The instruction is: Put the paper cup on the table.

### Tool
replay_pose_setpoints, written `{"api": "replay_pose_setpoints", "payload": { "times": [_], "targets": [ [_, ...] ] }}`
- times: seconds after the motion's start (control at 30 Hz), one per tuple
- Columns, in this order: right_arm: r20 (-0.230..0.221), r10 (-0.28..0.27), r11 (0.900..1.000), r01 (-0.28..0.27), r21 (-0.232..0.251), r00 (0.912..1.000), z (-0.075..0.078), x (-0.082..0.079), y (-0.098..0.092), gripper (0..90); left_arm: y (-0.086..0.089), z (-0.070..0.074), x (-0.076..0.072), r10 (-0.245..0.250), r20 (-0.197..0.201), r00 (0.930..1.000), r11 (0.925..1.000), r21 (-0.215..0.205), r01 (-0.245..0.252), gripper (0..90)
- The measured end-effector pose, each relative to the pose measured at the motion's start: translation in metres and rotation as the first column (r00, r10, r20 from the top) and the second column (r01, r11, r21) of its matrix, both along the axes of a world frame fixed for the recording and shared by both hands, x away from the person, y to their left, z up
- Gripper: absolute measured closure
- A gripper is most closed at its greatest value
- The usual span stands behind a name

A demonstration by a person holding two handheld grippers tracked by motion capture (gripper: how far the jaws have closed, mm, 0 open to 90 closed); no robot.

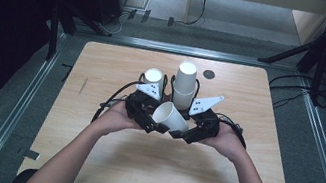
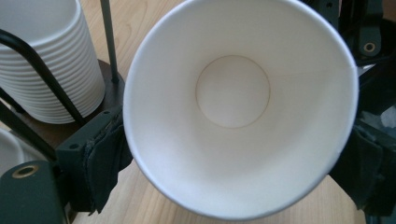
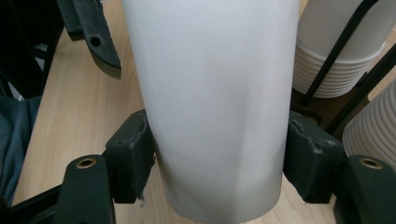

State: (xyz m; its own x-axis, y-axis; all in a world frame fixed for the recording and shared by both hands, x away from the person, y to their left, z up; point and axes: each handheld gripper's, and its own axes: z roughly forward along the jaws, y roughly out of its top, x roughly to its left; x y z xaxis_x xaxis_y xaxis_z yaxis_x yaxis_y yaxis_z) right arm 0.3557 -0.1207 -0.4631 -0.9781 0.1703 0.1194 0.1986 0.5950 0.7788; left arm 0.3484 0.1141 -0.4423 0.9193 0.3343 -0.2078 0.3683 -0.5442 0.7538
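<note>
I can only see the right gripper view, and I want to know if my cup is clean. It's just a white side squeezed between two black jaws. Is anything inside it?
Observer: No. The left gripper view looks straight into the cup. It is empty, with a bare round bottom.
Operator: Is my gripper the only one holding it?
Observer: No. The left gripper is shut on the cup's rim, one pad on each side.
Operator: Is the cup standing up?
Observer: No. In the high view it lies sideways between the two grippers, with its mouth toward the left gripper. It is in front of the taller stack of cups.
</note>
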Motion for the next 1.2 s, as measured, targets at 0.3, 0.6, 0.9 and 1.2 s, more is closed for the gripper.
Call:
{"api": "replay_pose_setpoints", "payload": {
  "times": [0.3,0.6,0.9,1.2],
  "targets": [
    [-0.024,0.005,1.0,-0.005,0.027,0.9997,0.0,0.0,0.002,32.5,0.005,0.002,0.0,0.012,-0.004,0.9999,0.9942,-0.106,-0.013,14.1],
    [-0.043,0.011,0.998,-0.008,0.061,0.999,0.001,0.001,0.002,32.7,0.006,0.001,-0.001,0.019,-0.003,0.9998,0.9902,-0.138,-0.02,19.9],
    [-0.04,-0.008,0.999,0.009,0.034,0.9992,0.0,-0.001,0.005,25.7,0.007,0.004,-0.001,0.009,0.005,0.9999,0.9939,-0.11,-0.009,23.1],
    [-0.019,-0.021,1.0,0.021,-0.01,0.9996,-0.004,-0.001,0.008,23.7,0.009,0.018,0.0,-0.025,0.049,0.9985,0.9994,0.024,0.024,23.5]
  ]
}}
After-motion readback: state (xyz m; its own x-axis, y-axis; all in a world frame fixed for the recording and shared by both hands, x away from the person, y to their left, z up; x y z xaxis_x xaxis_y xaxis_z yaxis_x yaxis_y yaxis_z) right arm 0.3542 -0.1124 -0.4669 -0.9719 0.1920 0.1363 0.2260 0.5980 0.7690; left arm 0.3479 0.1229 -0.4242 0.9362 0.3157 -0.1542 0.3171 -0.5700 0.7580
